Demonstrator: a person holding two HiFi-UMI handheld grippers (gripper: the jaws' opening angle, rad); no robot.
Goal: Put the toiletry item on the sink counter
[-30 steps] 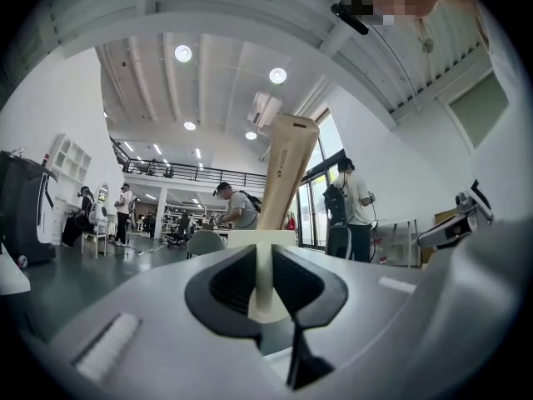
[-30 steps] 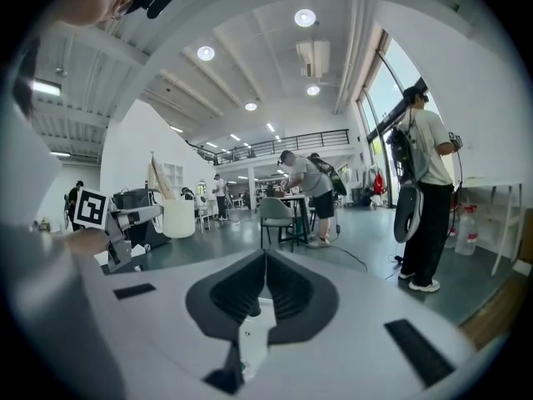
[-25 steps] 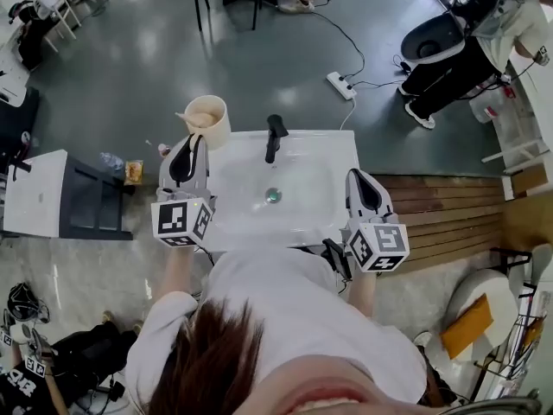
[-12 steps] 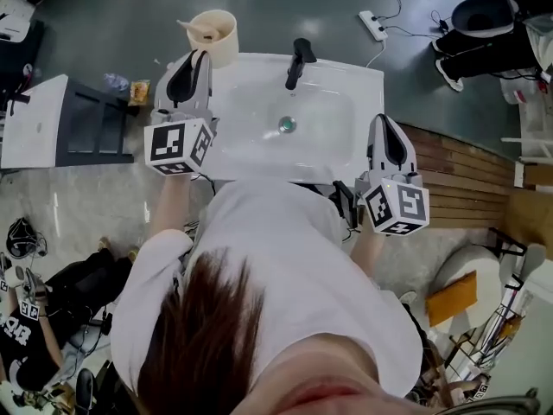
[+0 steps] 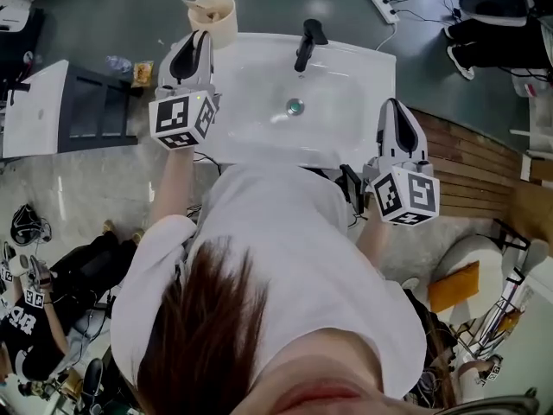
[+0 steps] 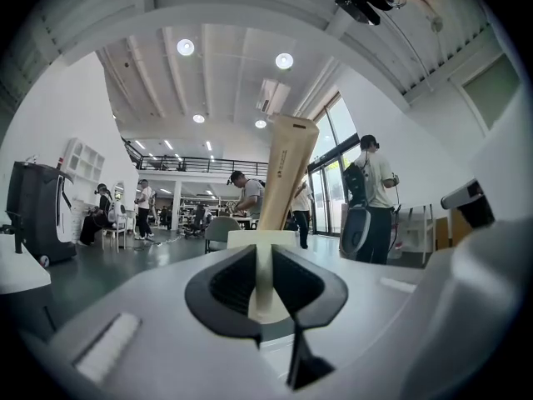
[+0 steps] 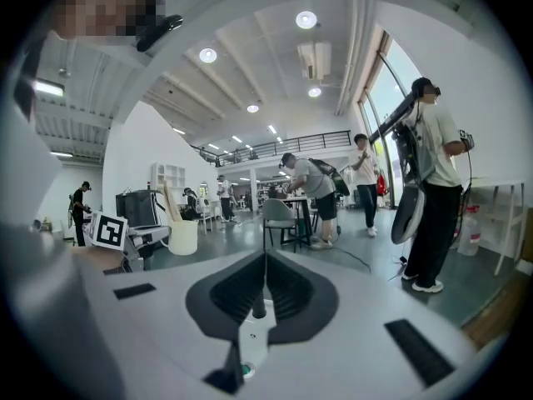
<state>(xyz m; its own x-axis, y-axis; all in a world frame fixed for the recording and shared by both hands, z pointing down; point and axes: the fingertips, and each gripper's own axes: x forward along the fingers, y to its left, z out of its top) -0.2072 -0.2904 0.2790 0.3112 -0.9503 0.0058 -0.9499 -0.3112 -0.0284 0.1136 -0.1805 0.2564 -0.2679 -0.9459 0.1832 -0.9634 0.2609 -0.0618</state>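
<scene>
A cream cup [image 5: 216, 15] with a beige tube [image 6: 287, 173] standing in it sits on the back left corner of the white sink counter [image 5: 363, 59]. My left gripper [image 5: 200, 35] reaches the cup's near side. In the left gripper view the jaws [image 6: 265, 282] stand slightly apart, and a cream part of the cup [image 6: 261, 238] fills the gap. My right gripper [image 5: 393, 104] hovers over the counter's front right edge, shut with nothing in it [image 7: 260, 294]. The right gripper view shows the cup [image 7: 181, 236] far off to the left.
A black faucet [image 5: 307, 41] stands at the back of the basin, above the drain [image 5: 295, 106]. A white cabinet [image 5: 34, 111] with a dark shelf is on the left. Wooden decking [image 5: 467, 171] lies to the right, a power strip [image 5: 384, 7] behind. People stand around.
The head camera has tilted, so the sink sits higher in the picture. Both grippers keep their places relative to the sink and cup.
</scene>
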